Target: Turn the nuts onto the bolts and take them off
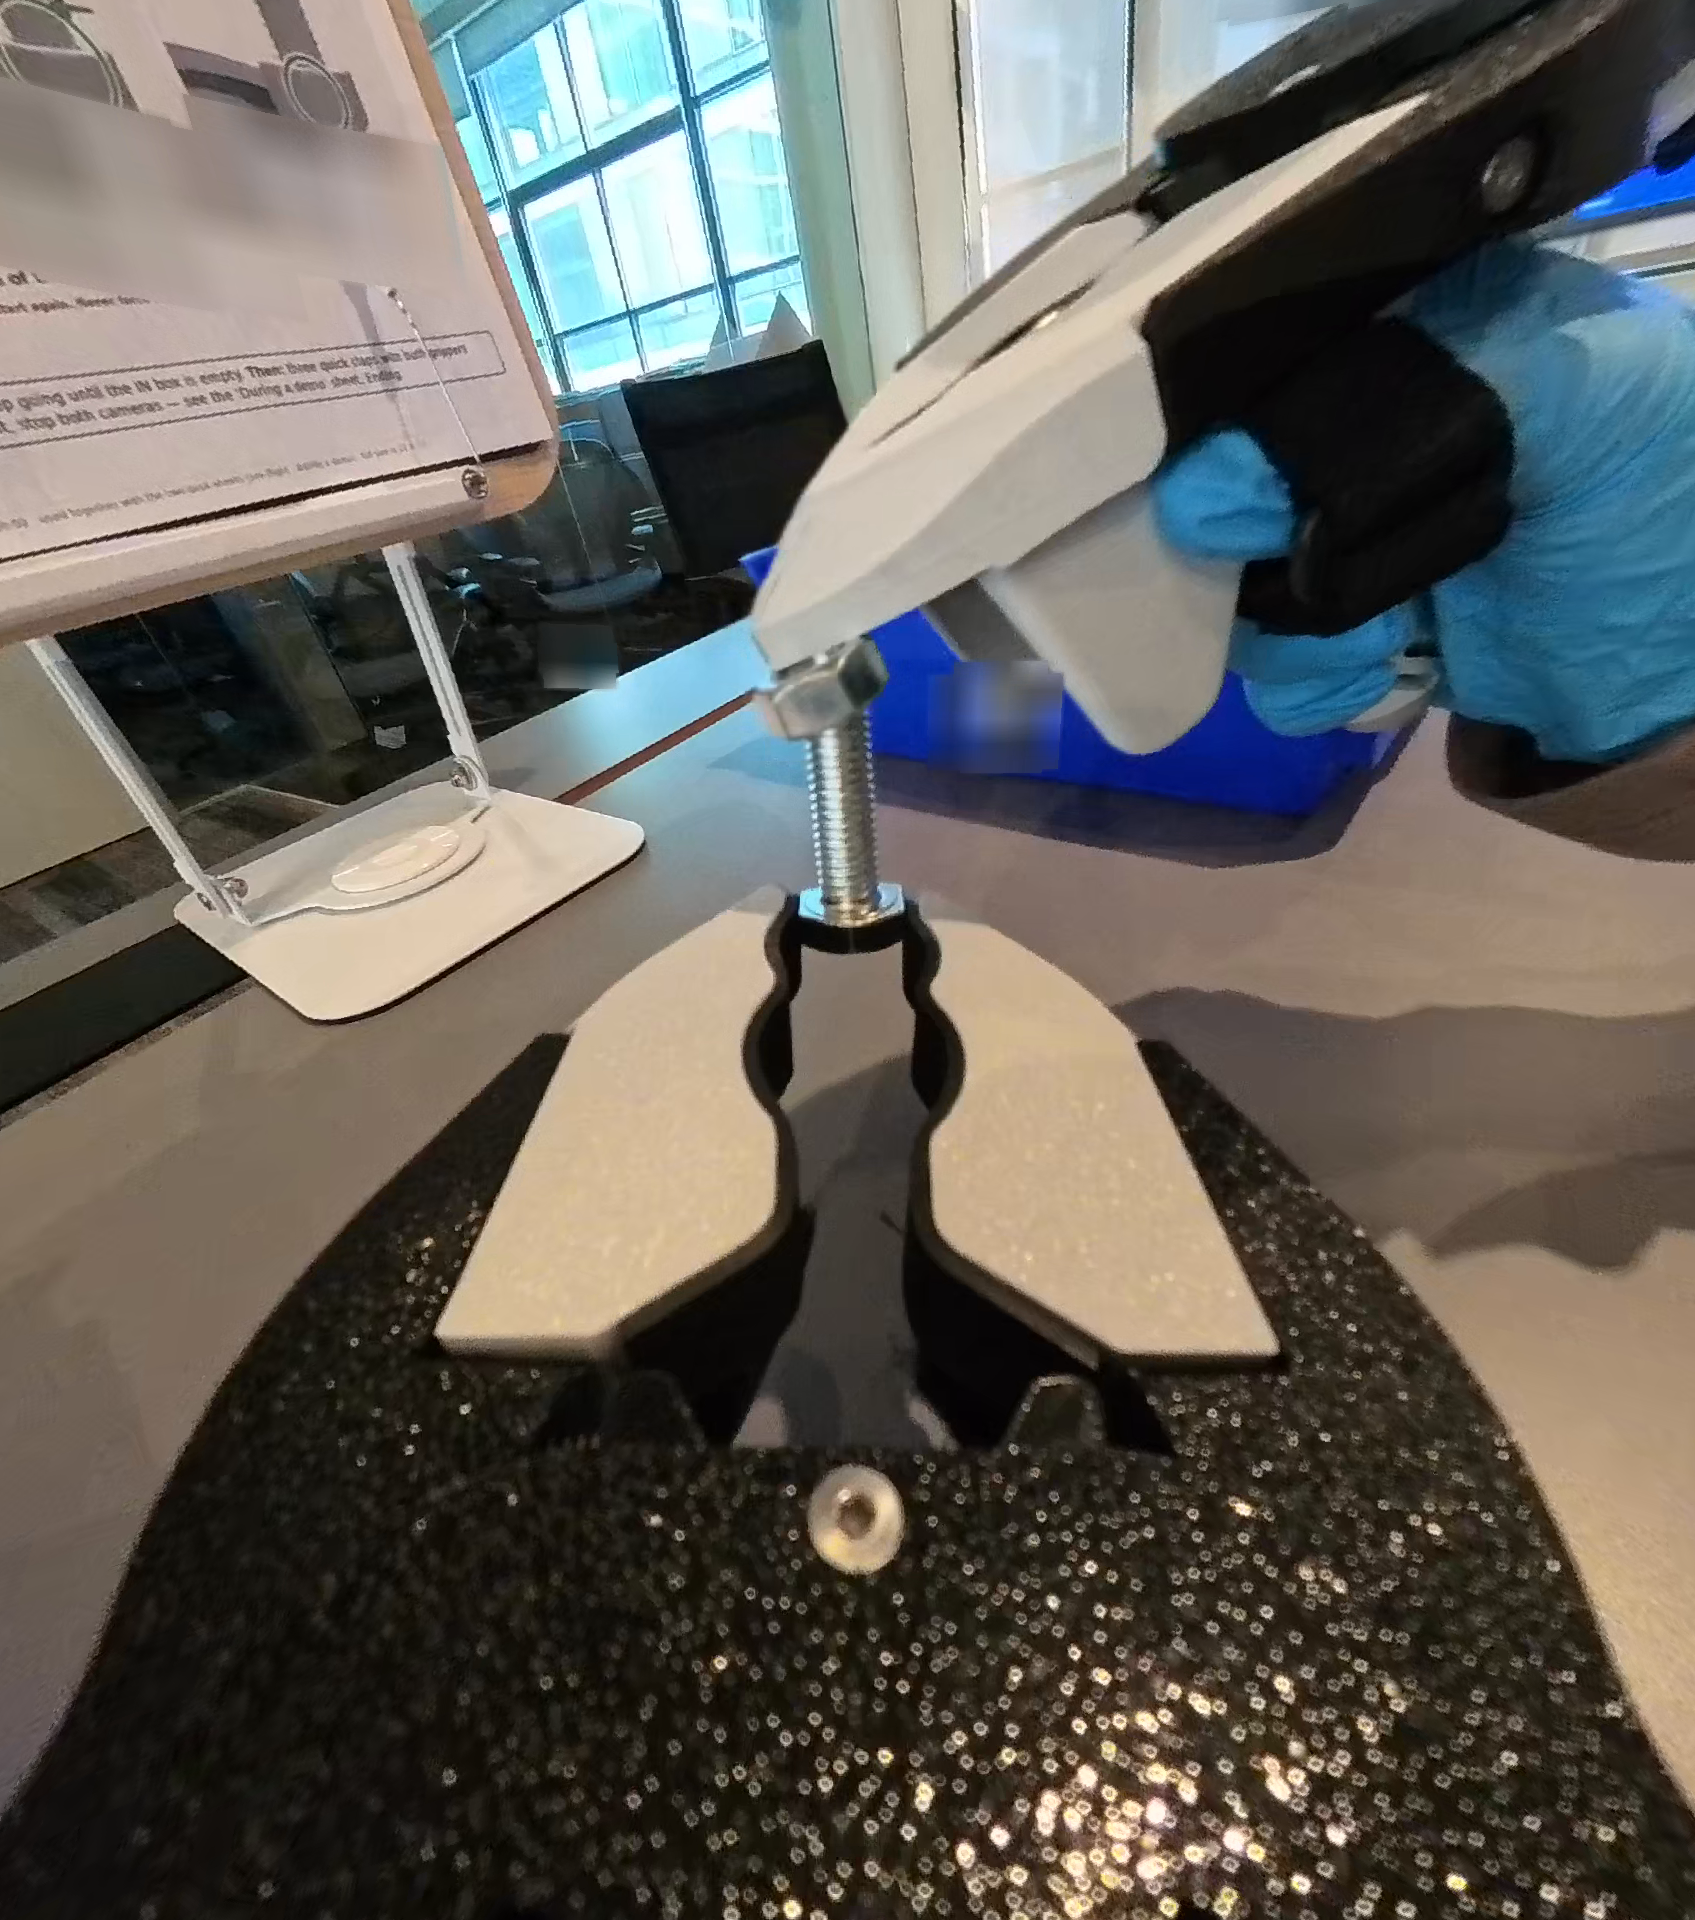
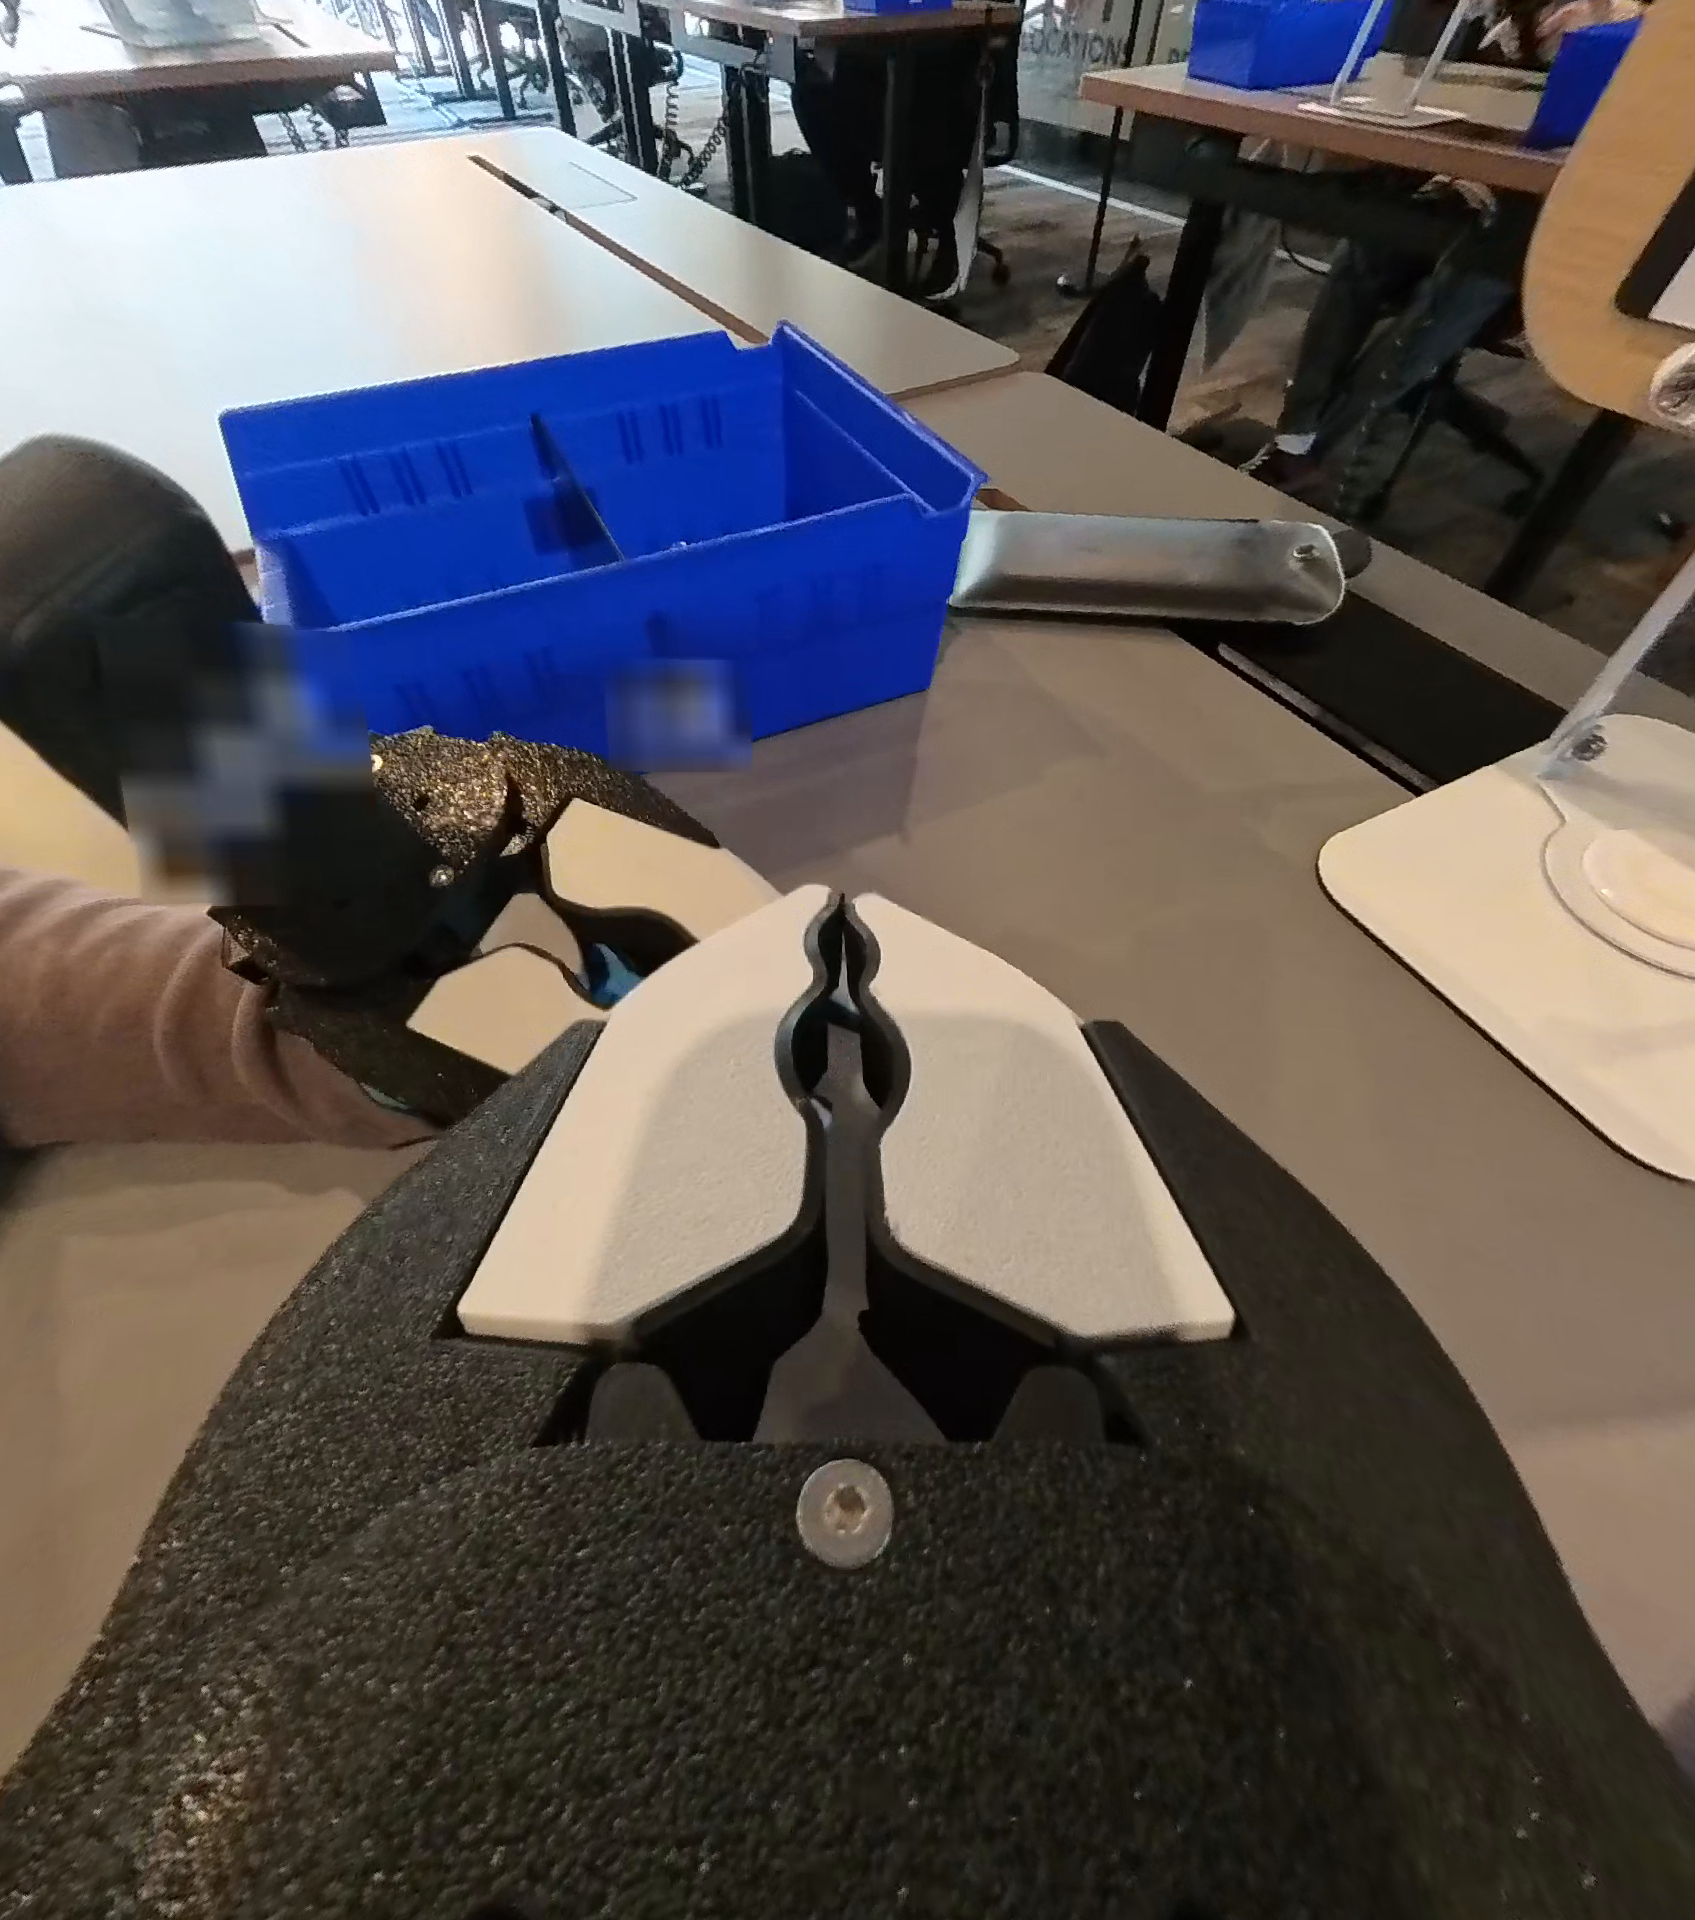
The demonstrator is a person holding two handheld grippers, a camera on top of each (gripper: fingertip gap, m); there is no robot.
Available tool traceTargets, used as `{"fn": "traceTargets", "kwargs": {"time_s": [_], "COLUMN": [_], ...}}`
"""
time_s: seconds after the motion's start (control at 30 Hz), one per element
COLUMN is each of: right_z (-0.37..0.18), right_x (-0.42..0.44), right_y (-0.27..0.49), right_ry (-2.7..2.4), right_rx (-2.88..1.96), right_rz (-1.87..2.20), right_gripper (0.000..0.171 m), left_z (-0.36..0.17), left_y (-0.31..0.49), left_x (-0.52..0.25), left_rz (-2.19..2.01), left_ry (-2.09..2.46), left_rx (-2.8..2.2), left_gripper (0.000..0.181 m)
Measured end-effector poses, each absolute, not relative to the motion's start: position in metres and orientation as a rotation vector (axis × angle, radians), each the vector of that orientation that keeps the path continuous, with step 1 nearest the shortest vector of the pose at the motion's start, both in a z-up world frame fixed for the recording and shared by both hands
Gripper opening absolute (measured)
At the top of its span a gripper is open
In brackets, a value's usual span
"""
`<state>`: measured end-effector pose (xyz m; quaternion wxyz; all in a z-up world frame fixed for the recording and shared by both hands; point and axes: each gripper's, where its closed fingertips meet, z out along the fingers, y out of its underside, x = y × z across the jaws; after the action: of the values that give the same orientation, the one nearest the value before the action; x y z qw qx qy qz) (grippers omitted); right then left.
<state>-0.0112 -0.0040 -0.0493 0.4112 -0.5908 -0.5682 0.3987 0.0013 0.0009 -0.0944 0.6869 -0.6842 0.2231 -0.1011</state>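
Observation:
A silver bolt [image 1: 841, 821] stands upright, thread up. My left gripper [image 1: 848, 935] is shut on its hex head, just above the grey table [image 1: 1238, 1091]. A silver nut [image 1: 827, 696] sits at the top of the thread. My right gripper [image 1: 812, 660], held by a blue-gloved hand [image 1: 1601, 520], comes down from the upper right and is shut on the nut. In the right wrist view my right gripper [image 2: 841, 909] shows its jaws nearly closed, and they hide the nut and bolt. The left gripper [image 2: 614, 940] lies under it at the left.
A blue divided bin [image 2: 604, 416] stands behind the grippers; it also shows in the left wrist view [image 1: 1134, 748]. A document stand with a white base [image 1: 407, 914] [image 2: 1549, 935] is close by. A grey pouch [image 2: 1155, 571] lies beside the bin. Across from one pair of fingers to the other is roughly 5 cm.

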Motion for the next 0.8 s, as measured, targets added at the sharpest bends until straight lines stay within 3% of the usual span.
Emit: {"fn": "traceTargets", "kwargs": {"time_s": [0.8], "right_z": [-0.0551], "right_x": [-0.0078], "right_y": [-0.0090], "right_ry": [-1.474], "right_rx": [-1.412], "right_rz": [0.941], "right_gripper": [0.000], "left_z": [-0.1014], "left_y": [0.0014], "left_x": [0.0067], "left_rz": [-0.161], "left_ry": [0.557], "left_rx": [-1.559], "left_gripper": [0.018]}}
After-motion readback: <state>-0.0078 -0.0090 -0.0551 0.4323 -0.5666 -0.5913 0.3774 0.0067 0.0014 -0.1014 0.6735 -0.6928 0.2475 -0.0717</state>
